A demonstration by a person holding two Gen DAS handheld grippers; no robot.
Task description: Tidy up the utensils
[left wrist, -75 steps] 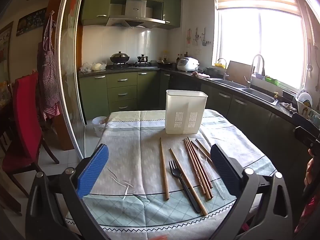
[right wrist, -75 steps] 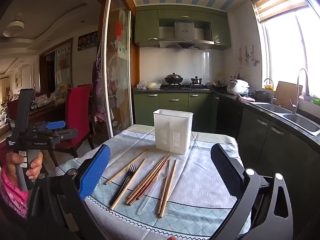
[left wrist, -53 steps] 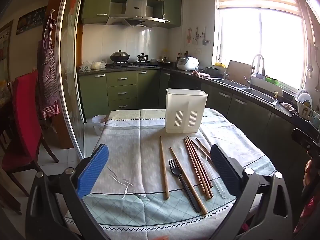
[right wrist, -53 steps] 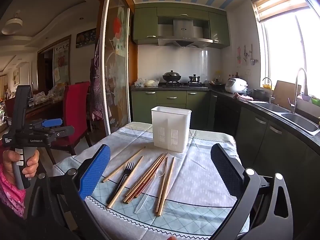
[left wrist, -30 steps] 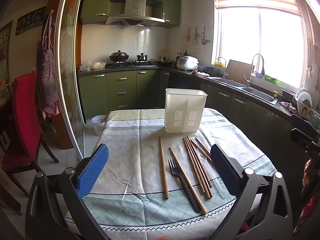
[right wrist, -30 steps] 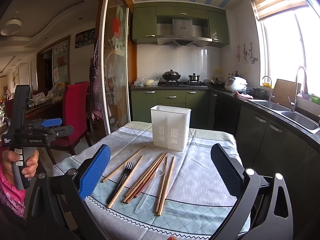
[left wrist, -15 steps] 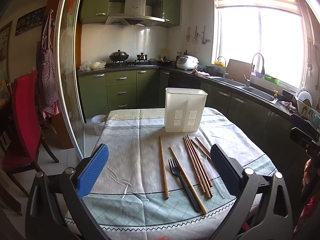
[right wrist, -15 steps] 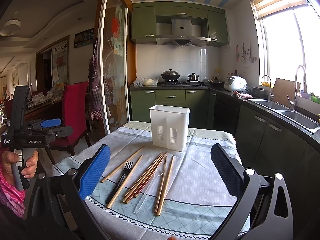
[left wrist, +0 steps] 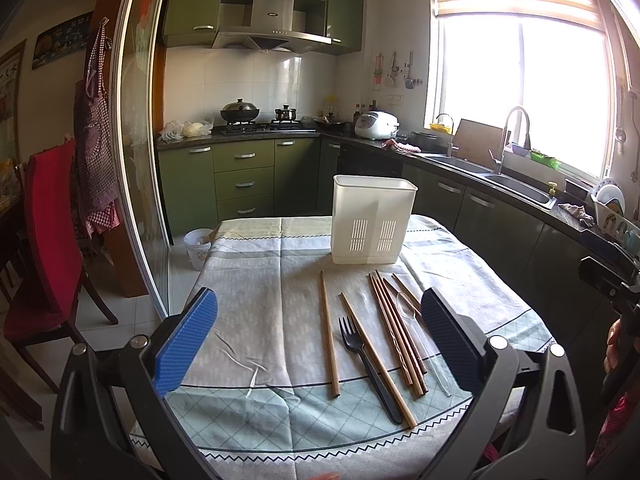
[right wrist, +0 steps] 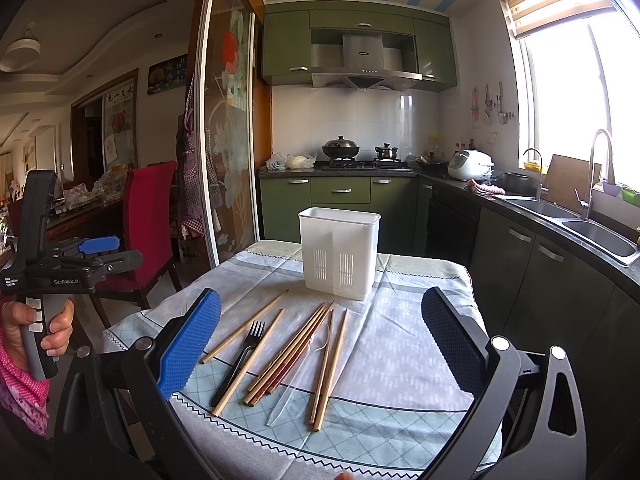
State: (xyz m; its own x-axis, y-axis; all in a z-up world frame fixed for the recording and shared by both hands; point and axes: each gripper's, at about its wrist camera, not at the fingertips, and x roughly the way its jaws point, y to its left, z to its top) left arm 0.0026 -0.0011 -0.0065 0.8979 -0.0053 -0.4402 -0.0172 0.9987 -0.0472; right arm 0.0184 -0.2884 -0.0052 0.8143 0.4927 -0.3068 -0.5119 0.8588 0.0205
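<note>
A white slotted utensil holder point(left wrist: 373, 219) stands upright at the far middle of the table; it also shows in the right wrist view point(right wrist: 339, 253). In front of it lie several wooden chopsticks point(left wrist: 392, 332) point(right wrist: 296, 346), a black plastic fork point(left wrist: 368, 364) point(right wrist: 242, 354) and a clear plastic spoon point(left wrist: 420, 340) point(right wrist: 304, 376). My left gripper point(left wrist: 318, 344) is open and empty, held above the table's near edge. My right gripper point(right wrist: 320, 344) is open and empty, held above the near right side. The left gripper also shows in the right wrist view point(right wrist: 72, 264), held in a hand.
The table carries a pale checked cloth point(left wrist: 260, 308). A red chair point(left wrist: 44, 240) and a glass sliding door point(left wrist: 136, 160) stand left of it. A small white bin point(left wrist: 197, 248) sits on the floor. Green kitchen cabinets and a sink counter point(left wrist: 500, 184) run behind and right.
Almost nothing: the right wrist view has drifted slightly, so the holder sits a touch further left. Both grippers stay open and empty, and the utensils have not moved.
</note>
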